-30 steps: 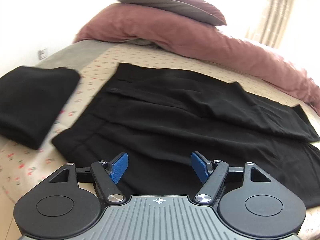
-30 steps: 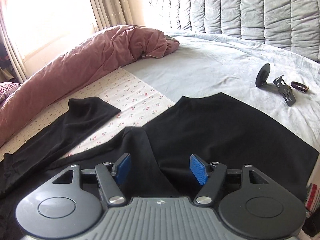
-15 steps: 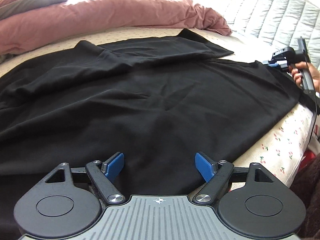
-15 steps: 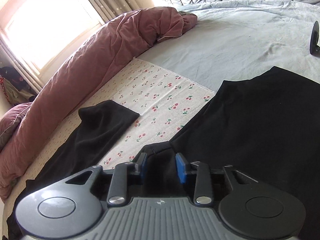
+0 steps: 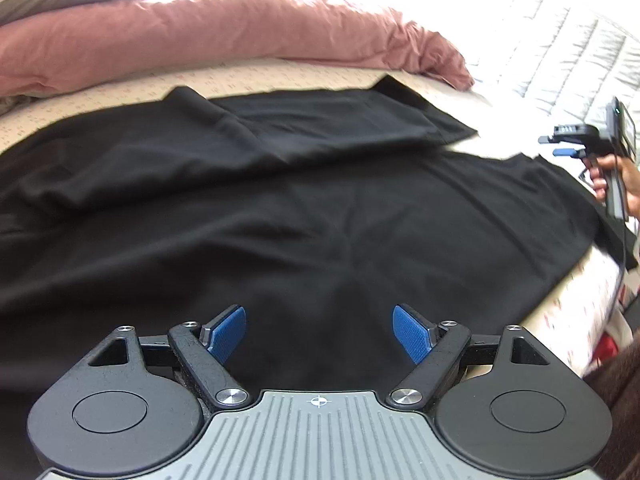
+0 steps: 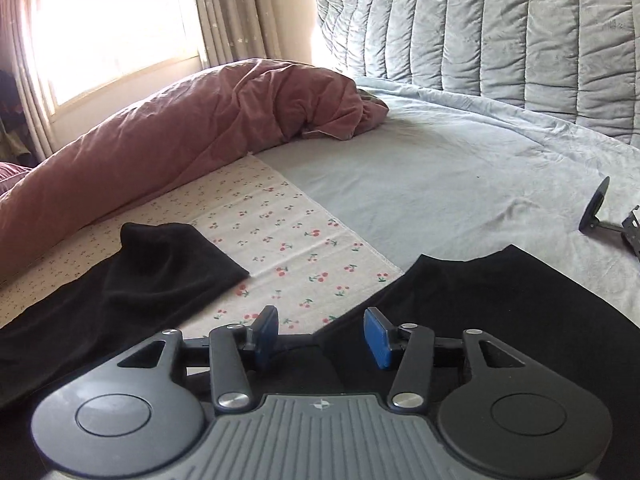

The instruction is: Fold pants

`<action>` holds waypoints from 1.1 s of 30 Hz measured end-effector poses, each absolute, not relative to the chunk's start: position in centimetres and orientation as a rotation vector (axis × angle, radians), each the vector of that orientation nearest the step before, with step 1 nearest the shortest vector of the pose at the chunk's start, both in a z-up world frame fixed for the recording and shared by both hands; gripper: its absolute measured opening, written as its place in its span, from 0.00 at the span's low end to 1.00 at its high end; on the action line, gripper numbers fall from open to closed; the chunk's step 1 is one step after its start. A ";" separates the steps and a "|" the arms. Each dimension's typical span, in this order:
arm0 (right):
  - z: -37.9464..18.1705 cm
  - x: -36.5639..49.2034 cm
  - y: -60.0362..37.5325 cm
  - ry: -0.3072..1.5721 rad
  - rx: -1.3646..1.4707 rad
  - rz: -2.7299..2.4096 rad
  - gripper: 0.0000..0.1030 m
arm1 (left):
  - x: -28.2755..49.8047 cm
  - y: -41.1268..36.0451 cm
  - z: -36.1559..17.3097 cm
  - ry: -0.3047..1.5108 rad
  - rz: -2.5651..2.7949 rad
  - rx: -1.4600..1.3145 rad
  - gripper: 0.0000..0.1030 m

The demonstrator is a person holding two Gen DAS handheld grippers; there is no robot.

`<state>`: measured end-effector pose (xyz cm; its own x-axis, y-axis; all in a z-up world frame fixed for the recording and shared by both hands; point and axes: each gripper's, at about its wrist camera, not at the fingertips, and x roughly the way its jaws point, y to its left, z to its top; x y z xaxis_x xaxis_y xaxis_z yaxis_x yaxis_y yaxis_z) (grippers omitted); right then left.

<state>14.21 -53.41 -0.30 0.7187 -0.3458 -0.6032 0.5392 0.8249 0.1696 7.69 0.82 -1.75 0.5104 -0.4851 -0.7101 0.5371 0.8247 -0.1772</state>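
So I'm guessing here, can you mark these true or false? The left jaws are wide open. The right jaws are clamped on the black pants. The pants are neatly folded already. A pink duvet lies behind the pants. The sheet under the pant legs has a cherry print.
1. The left gripper has its jaws wide open: true.
2. The right gripper is clamped on the black pants: false; its jaws are apart with nothing pinched between them.
3. The pants are folded: false; they lie spread out, legs apart.
4. A pink duvet lies behind the pants: true.
5. The sheet has a cherry print: true.
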 end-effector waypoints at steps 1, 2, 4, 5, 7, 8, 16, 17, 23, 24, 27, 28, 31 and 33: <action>0.0 14.9 -53.0 0.589 0.353 -0.481 0.53 | 8.5 0.9 -1.3 0.822 -0.595 0.070 0.80; 0.2 15.6 -52.9 0.586 0.361 -0.467 0.60 | 9.5 1.0 -0.8 0.811 -0.572 0.074 0.80; 0.4 17.4 -52.3 0.575 0.379 -0.430 0.65 | 11.5 0.9 0.2 0.792 -0.542 0.087 0.80; 0.3 18.3 -52.2 0.575 0.384 -0.417 0.66 | 12.7 0.7 0.7 0.784 -0.530 0.096 0.81; -0.2 20.3 -52.1 0.582 0.387 -0.403 0.66 | 15.4 0.4 1.5 0.764 -0.497 0.123 0.82; -0.6 21.4 -52.1 0.591 0.386 -0.397 0.66 | 17.0 0.2 1.7 0.750 -0.476 0.141 0.82; -2.6 30.0 -53.0 0.647 0.363 -0.371 0.66 | 30.3 1.4 -0.3 0.707 -0.255 0.359 0.82; -2.9 31.2 -53.1 0.649 0.368 -0.368 0.66 | 31.9 2.0 -0.7 0.705 -0.229 0.370 0.82; -5.0 37.1 -54.0 0.650 0.473 -0.349 0.65 | 38.2 5.2 -2.8 0.722 -0.201 0.301 0.79; -5.3 37.8 -53.9 0.652 0.491 -0.341 0.65 | 38.8 5.4 -3.1 0.720 -0.211 0.298 0.79; -5.8 39.8 -53.0 0.656 0.488 -0.321 0.64 | 40.4 5.6 -4.0 0.722 -0.265 0.325 0.79; -5.8 40.3 -52.6 0.655 0.471 -0.320 0.64 | 41.0 5.6 -4.3 0.732 -0.275 0.337 0.79; -6.1 41.8 -51.1 0.672 0.405 -0.313 0.65 | 42.7 6.0 -4.7 0.758 -0.292 0.304 0.82; -6.3 42.3 -49.8 0.696 0.324 -0.288 0.60 | 43.6 6.1 -4.8 0.787 -0.309 0.266 0.79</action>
